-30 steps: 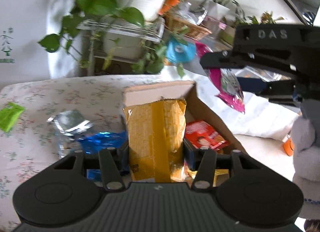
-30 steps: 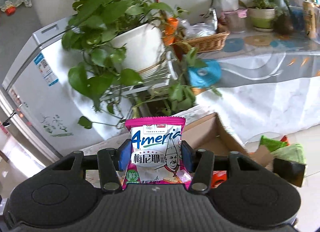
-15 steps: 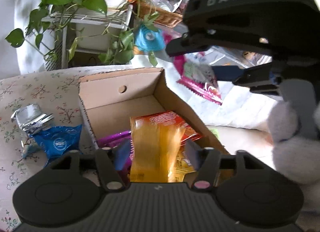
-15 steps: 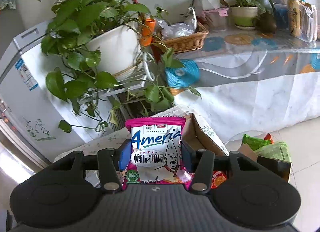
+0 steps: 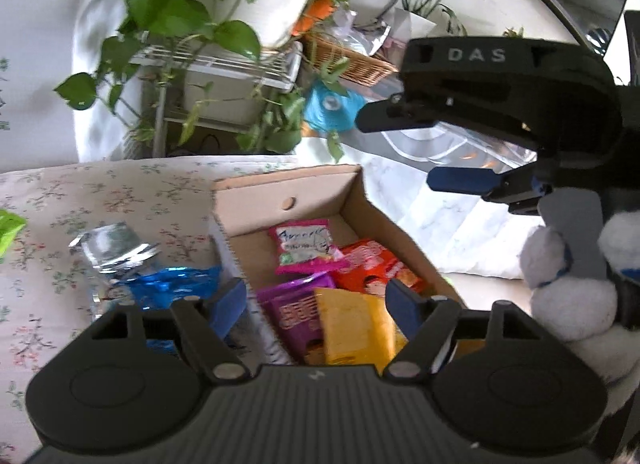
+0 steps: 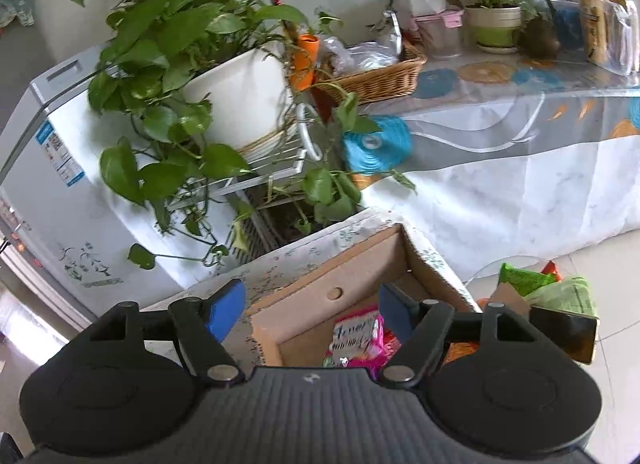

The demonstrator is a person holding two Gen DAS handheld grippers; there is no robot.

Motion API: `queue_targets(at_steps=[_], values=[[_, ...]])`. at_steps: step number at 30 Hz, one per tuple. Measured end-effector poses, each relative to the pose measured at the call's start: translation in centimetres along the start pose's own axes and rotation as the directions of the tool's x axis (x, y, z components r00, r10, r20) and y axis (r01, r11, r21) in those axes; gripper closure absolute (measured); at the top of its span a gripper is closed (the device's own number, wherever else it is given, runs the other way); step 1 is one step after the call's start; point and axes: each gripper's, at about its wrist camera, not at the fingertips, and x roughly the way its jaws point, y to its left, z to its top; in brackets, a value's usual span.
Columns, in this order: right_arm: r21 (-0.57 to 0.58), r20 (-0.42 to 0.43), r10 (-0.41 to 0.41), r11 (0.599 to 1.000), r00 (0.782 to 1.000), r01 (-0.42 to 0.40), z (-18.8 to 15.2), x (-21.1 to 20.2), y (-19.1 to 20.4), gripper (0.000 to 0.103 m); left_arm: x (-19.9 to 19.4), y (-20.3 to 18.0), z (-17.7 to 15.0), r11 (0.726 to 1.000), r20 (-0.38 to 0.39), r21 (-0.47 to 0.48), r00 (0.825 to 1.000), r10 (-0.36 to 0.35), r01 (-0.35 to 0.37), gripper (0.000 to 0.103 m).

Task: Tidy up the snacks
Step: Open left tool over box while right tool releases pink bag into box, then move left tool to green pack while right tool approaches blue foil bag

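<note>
Pink snack packet [image 5: 306, 246] flat in cardboard box [image 5: 256, 205]

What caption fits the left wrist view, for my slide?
Open left gripper above cardboard box of snacks; pink packet inside.

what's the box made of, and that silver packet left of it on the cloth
The box looks like plain brown corrugated cardboard: matte, with a fluted cut edge. The silver packet looks like metallised foil or film: crinkled and mirror-shiny. Which of the two is unclear.

potted pothos [image 6: 224, 75], wicker basket [image 6: 376, 77], floral tablecloth [image 5: 80, 199]
</note>
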Motion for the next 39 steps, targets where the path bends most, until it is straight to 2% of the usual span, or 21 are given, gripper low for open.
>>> queue_targets(at_steps=[13,20,28,32,35,39], values=[[-0.085,-0.029,0.112,0.990,0.993,-0.114,-1.0,1.0,3.1,0.023,-3.1,8.1,-0.7,0.990,-0.003,-0.052,0.991,0.132,-0.132,0.024],[-0.156,-0.069,0.156,0.974,0.985,-0.165,-2.1,1.9,5.4,0.023,-4.1,13.0,-0.1,0.972,-0.010,-0.079,0.975,0.222,-0.222,0.023],[-0.196,-0.166,0.189,0.956,0.968,-0.220,-4.1,3.4,7.7,0.023,-4.9,18.4,0.9,0.941,-0.020,-0.158,0.954,0.300,-0.299,0.021],[-0.183,-0.224,0.189,0.955,0.956,-0.232,-5.6,4.2,8.5,0.023,-4.8,20.8,1.8,0.925,-0.025,-0.165,0.939,0.344,-0.343,0.020],[-0.214,-0.250,0.167,0.951,0.954,-0.222,-7.1,4.4,9.3,0.023,-4.5,22.7,2.7,0.915,-0.037,-0.153,0.927,0.373,-0.374,0.020],[-0.202,-0.288,0.145,0.957,0.947,-0.208,-9.1,5.2,9.6,0.023,-3.7,24.7,3.6,0.908,-0.054,-0.145,0.919,0.390,-0.394,0.020]])
